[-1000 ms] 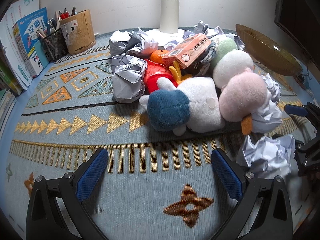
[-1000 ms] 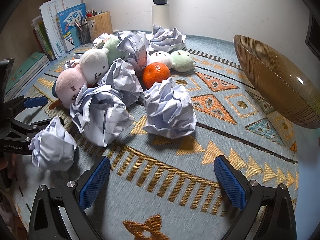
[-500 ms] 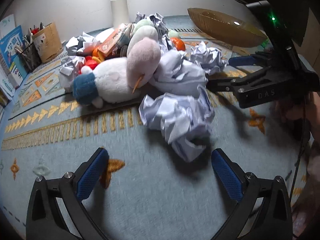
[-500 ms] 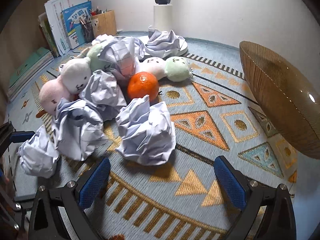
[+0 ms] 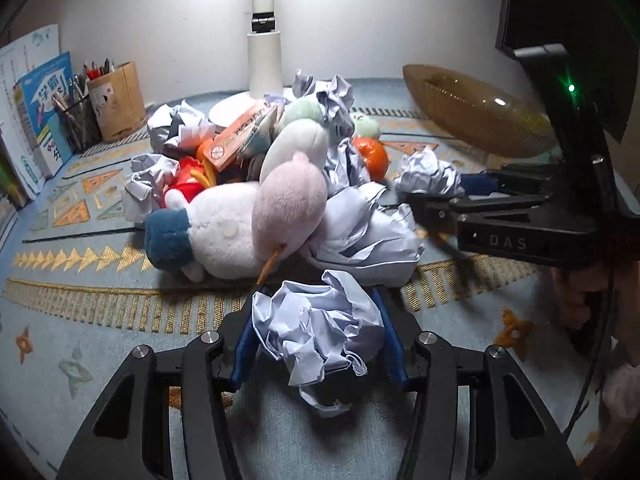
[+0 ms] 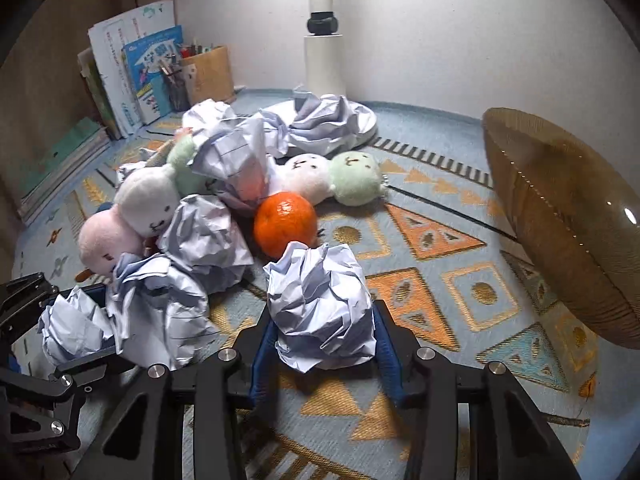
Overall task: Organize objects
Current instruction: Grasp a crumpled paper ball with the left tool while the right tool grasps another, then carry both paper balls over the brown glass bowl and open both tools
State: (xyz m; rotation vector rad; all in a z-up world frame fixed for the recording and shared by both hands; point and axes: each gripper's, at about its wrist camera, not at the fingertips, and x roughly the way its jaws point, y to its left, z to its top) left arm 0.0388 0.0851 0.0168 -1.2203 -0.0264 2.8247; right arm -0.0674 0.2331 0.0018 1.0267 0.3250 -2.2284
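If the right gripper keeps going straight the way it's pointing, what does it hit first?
Probably the orange: it lies just beyond the paper ball clamped in the right gripper, though depth is uncertain.

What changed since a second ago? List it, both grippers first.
Both grippers' jaws have just been closing, each on a crumpled paper ball. The left gripper swung right from the plush pile and now clamps one paper ball; the right gripper edged forward and clamps another paper ball in front of the orange. The plush toys, wicker bowl and pen holder stayed put.
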